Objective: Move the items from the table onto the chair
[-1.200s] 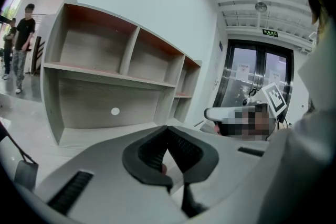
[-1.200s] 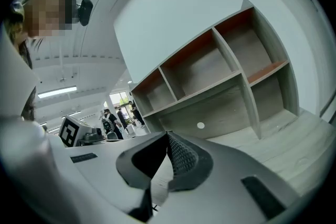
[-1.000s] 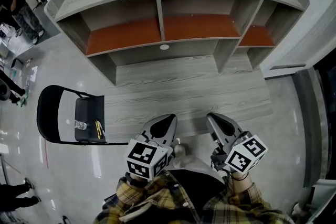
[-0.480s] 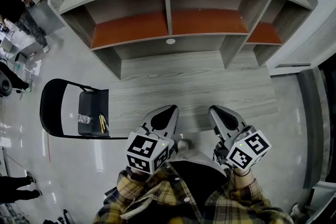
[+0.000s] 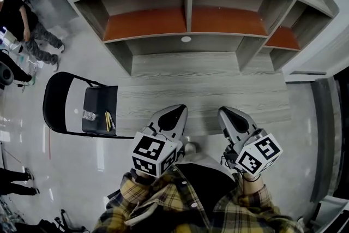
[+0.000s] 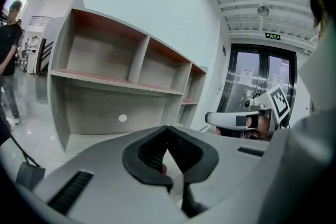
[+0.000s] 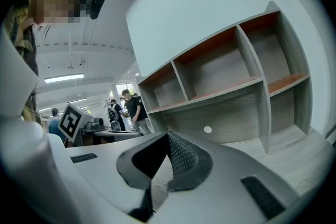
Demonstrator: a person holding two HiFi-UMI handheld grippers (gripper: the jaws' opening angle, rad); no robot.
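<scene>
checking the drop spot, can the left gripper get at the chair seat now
Probably yes: nothing stands between the left gripper and the chair seat, just left of the table, though its fingers are shut.

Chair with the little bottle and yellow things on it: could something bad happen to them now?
Maybe. The small bottle and the yellow items sit loose near one edge of the chair seat, so a bump could knock them onto the floor. A person stands not far from the chair and might brush against it when walking by.
</scene>
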